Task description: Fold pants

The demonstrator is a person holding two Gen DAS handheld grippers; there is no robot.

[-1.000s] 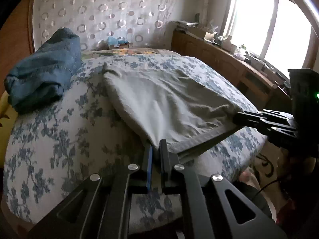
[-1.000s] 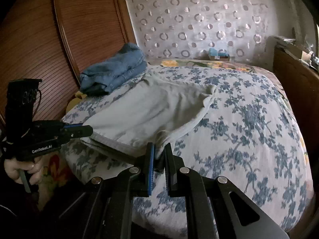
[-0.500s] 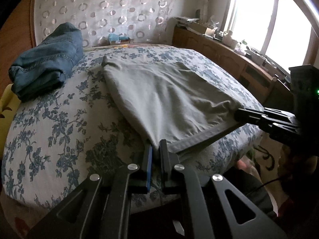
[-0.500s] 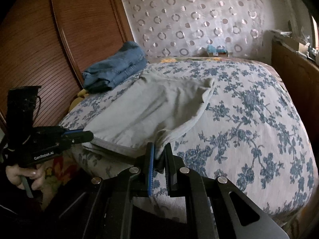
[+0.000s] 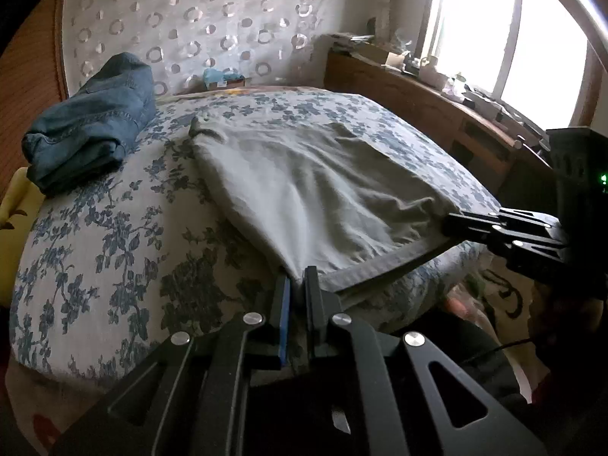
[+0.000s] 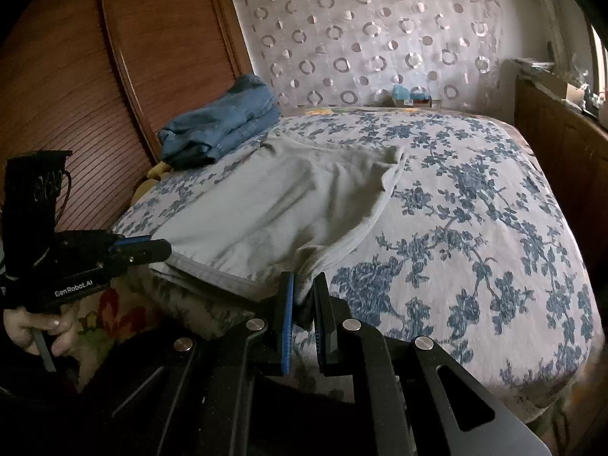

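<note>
From the left wrist view, the left hand-held gripper (image 5: 297, 285) is clamped on one end of the hem band of the grey pants (image 5: 315, 190), which lie spread across the flowered bed (image 5: 114, 235). The right hand-held gripper (image 5: 452, 224) pinches the other end, the band hanging taut off the mattress edge. Only this view takes in the bright window (image 5: 513, 26) above a cluttered wooden ledge (image 5: 437, 98).

From the right wrist view, the right hand-held gripper (image 6: 304, 296), closed on soft, creased cloth of the pants (image 6: 281, 205), faces a ribbed wooden panel (image 6: 76, 76). A bare hand (image 6: 41, 326) squeezes the left hand-held gripper (image 6: 152, 249). Folded denim jeans (image 6: 224, 121) sit near the circle-patterned curtain (image 6: 380, 38).
</note>
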